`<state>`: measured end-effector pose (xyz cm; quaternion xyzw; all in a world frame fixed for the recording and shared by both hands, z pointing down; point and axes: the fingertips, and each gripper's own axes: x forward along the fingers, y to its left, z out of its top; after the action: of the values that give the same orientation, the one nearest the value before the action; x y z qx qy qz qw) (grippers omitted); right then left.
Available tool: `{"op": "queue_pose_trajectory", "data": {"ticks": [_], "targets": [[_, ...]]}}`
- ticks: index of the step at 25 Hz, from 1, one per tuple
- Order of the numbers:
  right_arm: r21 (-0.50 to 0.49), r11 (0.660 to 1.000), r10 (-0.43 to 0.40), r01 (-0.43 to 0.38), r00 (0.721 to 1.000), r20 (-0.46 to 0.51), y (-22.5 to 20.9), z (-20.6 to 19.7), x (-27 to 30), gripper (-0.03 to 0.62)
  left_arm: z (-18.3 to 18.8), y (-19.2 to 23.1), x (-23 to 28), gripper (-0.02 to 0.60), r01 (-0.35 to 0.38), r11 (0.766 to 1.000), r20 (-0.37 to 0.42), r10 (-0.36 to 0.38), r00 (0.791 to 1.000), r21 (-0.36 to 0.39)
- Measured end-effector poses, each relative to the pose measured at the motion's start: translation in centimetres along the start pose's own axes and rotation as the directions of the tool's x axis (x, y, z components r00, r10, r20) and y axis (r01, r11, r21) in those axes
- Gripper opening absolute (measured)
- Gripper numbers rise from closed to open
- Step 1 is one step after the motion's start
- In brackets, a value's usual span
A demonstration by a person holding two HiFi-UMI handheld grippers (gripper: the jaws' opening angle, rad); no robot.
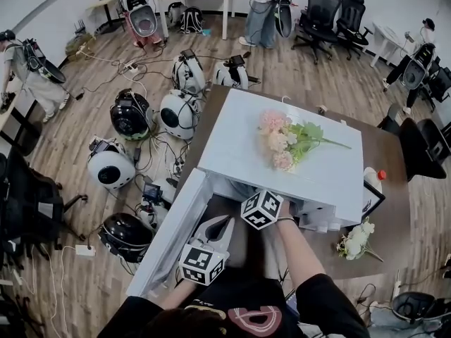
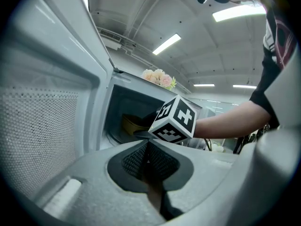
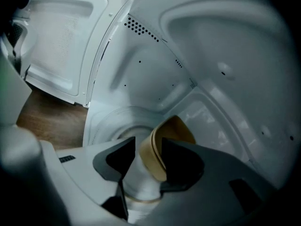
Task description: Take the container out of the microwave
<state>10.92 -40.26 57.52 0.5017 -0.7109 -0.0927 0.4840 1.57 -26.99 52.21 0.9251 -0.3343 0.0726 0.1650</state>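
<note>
Open microwave on a brown worktop, with its door swung out at the microwave's left. The tan container is inside the cavity, tilted, and the right tool reaches in and pinches its rim. The left tool, pads pressed together on nothing, hovers before the opening. Pink flowers lie on the microwave's top. White flowers and a red-capped bottle are at its right. The shirt print is too small to read.
</note>
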Motion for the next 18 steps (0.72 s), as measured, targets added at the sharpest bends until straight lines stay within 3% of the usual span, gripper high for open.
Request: {"op": "queue_pose_trajectory", "data": {"ticks": [6,11,18], "targets": [[-0.04,0.999,-0.002,0.001,1.0,-0.011,0.2,-0.1,-0.1,0.154,-0.4,0.0,0.1,0.009,-0.001,1.0,-0.004,0.001,1.0,0.002],[-0.041,0.999,-0.004,0.004,1.0,0.012,-0.1,0.4,-0.6,0.066,-0.4,-0.1,0.0,0.009,-0.002,1.0,-0.006,0.002,1.0,0.003],[-0.048,0.999,0.027,-0.025,0.999,0.033,0.4,0.9,-1.1,0.051,-0.4,-0.2,0.0,0.009,0.002,1.0,-0.003,-0.002,1.0,0.005]]}}
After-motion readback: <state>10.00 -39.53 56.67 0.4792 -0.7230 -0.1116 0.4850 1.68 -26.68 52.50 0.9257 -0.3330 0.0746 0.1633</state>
